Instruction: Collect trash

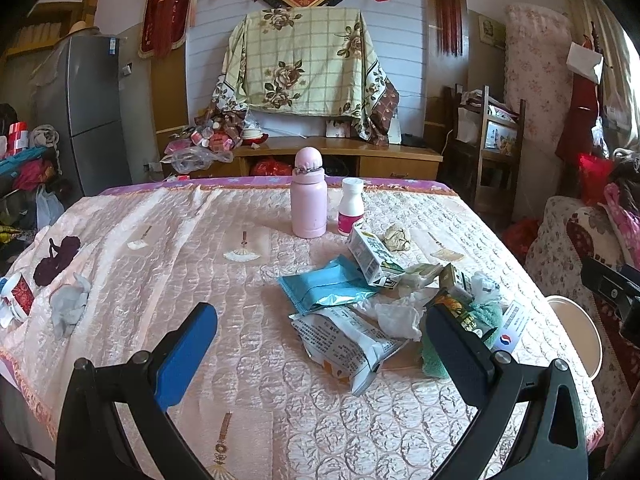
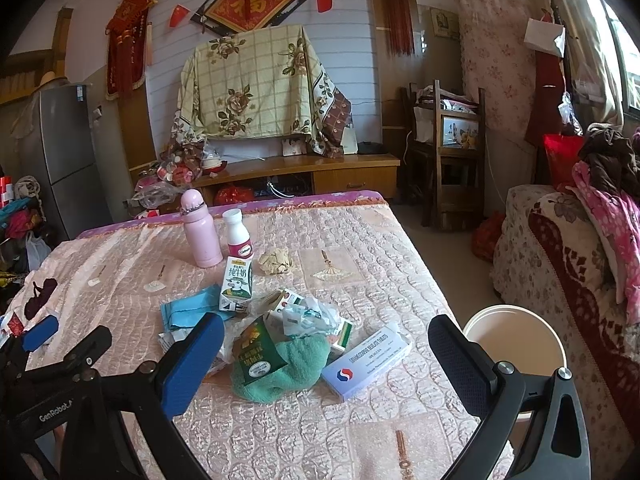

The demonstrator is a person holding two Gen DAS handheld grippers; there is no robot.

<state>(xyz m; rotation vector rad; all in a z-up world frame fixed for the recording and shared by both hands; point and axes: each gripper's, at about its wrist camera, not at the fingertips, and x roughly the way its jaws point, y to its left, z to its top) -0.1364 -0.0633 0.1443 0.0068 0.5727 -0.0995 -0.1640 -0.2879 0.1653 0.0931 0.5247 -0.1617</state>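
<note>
Quilted pink tablecloth [image 2: 360, 264] carrying trash pile [image 2: 280, 320] mid-table, white bucket [image 2: 516, 344] waiting just off right edge, likely as bin. Left gripper [image 1: 320, 344] and right gripper [image 2: 324, 364] hovering with fingers spread wide, holding nothing, lining up for first grab.

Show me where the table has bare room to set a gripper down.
Bare cloth lies left of the pink bottle and teal wrapper, across to the grey cloth. The near edge under both grippers is free too. Crowded: the trash pile from the milk carton to the green towel and white box.
</note>
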